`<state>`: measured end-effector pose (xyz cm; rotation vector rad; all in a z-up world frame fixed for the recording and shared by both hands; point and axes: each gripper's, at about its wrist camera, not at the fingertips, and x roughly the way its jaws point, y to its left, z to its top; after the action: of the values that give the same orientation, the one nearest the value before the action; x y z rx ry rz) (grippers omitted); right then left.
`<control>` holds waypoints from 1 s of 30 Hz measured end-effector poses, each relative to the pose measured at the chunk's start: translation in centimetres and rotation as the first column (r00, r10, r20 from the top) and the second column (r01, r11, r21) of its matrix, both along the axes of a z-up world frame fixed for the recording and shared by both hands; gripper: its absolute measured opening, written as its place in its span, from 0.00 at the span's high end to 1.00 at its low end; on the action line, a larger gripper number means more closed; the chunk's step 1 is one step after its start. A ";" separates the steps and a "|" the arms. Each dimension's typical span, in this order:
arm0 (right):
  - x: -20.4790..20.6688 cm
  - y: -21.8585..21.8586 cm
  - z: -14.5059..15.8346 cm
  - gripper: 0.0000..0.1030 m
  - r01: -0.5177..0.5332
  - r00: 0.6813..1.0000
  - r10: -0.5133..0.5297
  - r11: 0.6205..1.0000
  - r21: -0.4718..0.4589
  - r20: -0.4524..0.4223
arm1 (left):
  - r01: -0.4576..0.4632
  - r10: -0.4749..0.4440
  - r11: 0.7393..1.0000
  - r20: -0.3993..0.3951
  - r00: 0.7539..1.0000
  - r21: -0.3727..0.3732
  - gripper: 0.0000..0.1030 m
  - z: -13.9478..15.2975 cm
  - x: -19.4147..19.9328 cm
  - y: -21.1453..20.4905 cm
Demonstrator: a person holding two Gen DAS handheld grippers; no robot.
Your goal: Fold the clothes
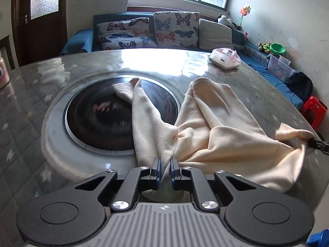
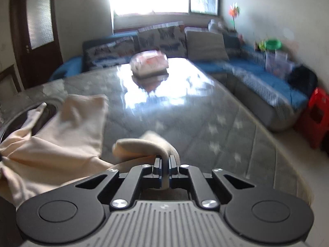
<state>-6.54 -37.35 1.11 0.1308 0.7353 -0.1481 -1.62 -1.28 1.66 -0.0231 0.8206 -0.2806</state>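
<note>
Table (image 1: 86,65) w/ dark round inset (image 1: 98,119); cream garment (image 1: 222,123) sprawled across both, soft, light, floppy, prob. slips on the glossy top, so best held by edges/corners; pink-white box (image 1: 225,58) at far edge, contents not visible; left gripper (image 1: 164,165) and right gripper (image 2: 165,162) each clamped on a fold of its hem.

A garment (image 1: 216,127) lies spread on the tabletop (image 1: 164,65), its left part draped over a round inset plate (image 1: 98,119). A tissue box (image 1: 225,58) sits behind it (far right corner), the sofa (image 1: 127,35) beyond the tabletop.
</note>
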 end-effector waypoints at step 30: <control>15.7 8.0 0.6 0.72 -0.357 0.934 0.356 0.931 0.083 0.019 | 0.047 -0.048 0.998 0.020 0.999 0.050 0.63 1.1 5.2 -1.2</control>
<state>9.12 -29.39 1.76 0.0765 0.7508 0.2315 3.63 -2.51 2.79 0.0454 0.8074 -0.3049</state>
